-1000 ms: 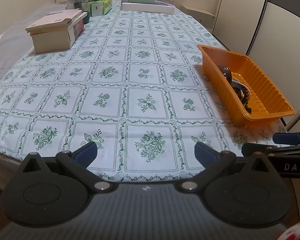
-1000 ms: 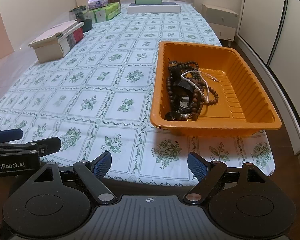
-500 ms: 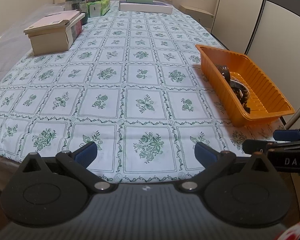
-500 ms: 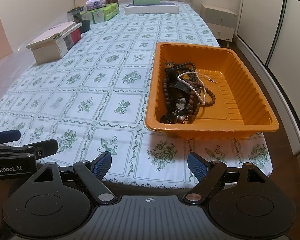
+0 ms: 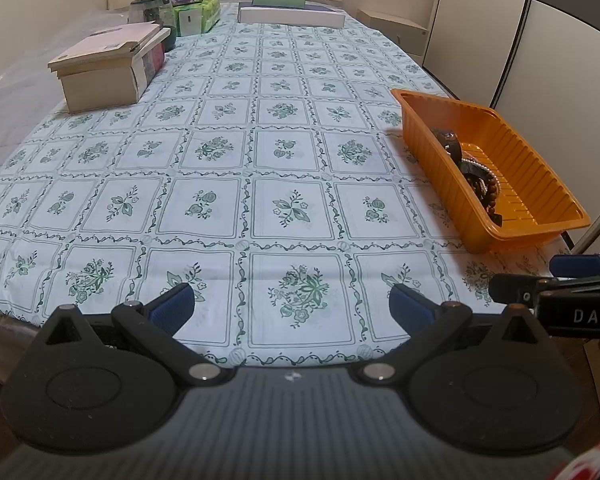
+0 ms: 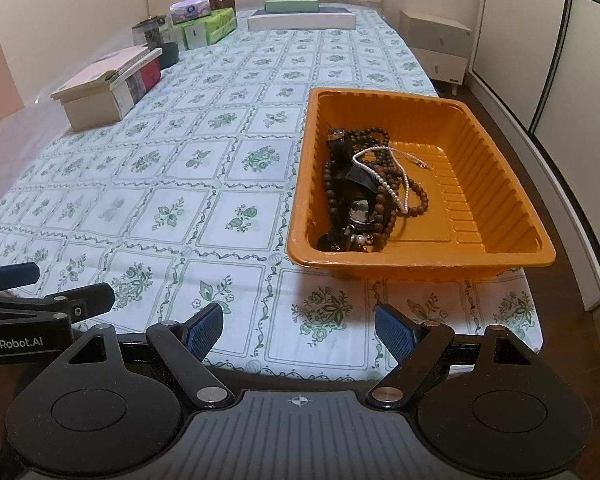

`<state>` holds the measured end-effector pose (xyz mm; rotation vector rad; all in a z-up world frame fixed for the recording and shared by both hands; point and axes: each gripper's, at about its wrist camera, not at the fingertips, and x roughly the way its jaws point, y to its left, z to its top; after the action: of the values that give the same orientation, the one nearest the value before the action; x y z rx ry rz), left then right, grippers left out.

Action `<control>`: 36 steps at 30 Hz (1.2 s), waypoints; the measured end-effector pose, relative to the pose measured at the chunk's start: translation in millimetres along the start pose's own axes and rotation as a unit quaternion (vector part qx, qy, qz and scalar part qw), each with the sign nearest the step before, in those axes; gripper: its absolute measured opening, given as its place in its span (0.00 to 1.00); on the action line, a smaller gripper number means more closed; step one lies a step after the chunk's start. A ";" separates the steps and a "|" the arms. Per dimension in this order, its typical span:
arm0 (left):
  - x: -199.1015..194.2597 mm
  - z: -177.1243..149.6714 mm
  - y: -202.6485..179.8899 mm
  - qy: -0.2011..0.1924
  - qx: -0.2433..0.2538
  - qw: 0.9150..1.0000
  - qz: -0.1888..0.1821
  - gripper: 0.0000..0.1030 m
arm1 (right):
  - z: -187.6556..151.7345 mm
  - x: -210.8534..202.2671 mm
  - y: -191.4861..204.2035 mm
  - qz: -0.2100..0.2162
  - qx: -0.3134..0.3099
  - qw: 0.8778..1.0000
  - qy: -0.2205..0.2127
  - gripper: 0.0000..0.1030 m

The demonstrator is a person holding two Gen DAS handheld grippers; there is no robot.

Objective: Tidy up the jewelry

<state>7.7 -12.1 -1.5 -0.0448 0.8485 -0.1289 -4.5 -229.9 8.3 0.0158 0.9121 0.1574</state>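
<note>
Left to right. Stacked beige cardboard boxes (image 6: 104,92) sit far left on the green-and-white floral tablecloth (image 5: 228,184); the surface under it may be a bed or a counter, cannot tell.

Left gripper (image 5: 292,304): fingers wide apart, nothing between them, low at the near edge.

Right gripper (image 6: 298,326): fingers likewise spread and empty, pointed at the ribbed orange plastic tray (image 6: 496,196).

Tray holds a tangled heap: dark brown wooden bead strands (image 6: 384,200), a white pearl string (image 6: 384,186), a black-strapped watch (image 6: 354,178).

Change over the last second: both views have drawn slightly back and risen; the tray sits a little farther off. Jewelry itself unmoved. Fits either approaching or leaving the tray.
</note>
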 end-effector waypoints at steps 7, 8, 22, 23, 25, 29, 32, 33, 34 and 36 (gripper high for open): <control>-0.4 -0.9 -0.3 0.000 0.001 1.000 0.000 1.00 | -0.3 -0.5 0.0 0.000 0.000 1.000 -0.001 0.80; -0.4 -0.8 0.3 0.000 0.001 1.000 0.000 1.00 | -0.3 -0.6 0.1 0.000 0.000 1.000 -0.001 0.80; -1.5 -1.6 0.3 -0.001 0.002 1.000 0.001 1.00 | -0.4 -1.3 -0.2 0.000 0.001 1.000 -0.001 0.80; -1.5 -1.6 0.2 -0.001 0.003 1.000 0.002 1.00 | -0.3 -1.0 -0.2 0.000 0.001 1.000 -0.001 0.80; -1.4 -1.7 -0.1 -0.001 0.002 1.000 0.002 1.00 | -0.4 -1.1 -0.4 0.000 0.001 1.000 -0.001 0.80; -1.2 -1.8 -0.4 -0.001 0.002 1.000 0.002 1.00 | -0.4 -1.1 -0.3 0.000 0.001 1.000 -0.001 0.80; -1.5 -1.7 -0.1 -0.001 0.003 1.000 0.002 1.00 | -0.5 -1.1 -0.4 0.000 0.001 1.000 -0.001 0.80; -1.3 -1.8 -0.6 -0.001 0.002 1.000 0.002 1.00 | -0.6 -1.1 -0.4 0.000 0.001 1.000 -0.001 0.80; -1.3 -1.8 -0.4 -0.001 0.002 1.000 0.002 1.00 | -0.6 -1.0 -0.5 0.000 0.001 1.000 -0.001 0.80; -1.6 -1.9 -1.3 -0.001 0.001 1.000 0.001 1.00 | -0.7 -1.1 -0.5 0.000 0.001 1.000 -0.001 0.80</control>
<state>5.1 -13.1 -1.5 -0.0414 0.8471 -0.1274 -5.7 -230.6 8.6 0.0178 0.9102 0.1570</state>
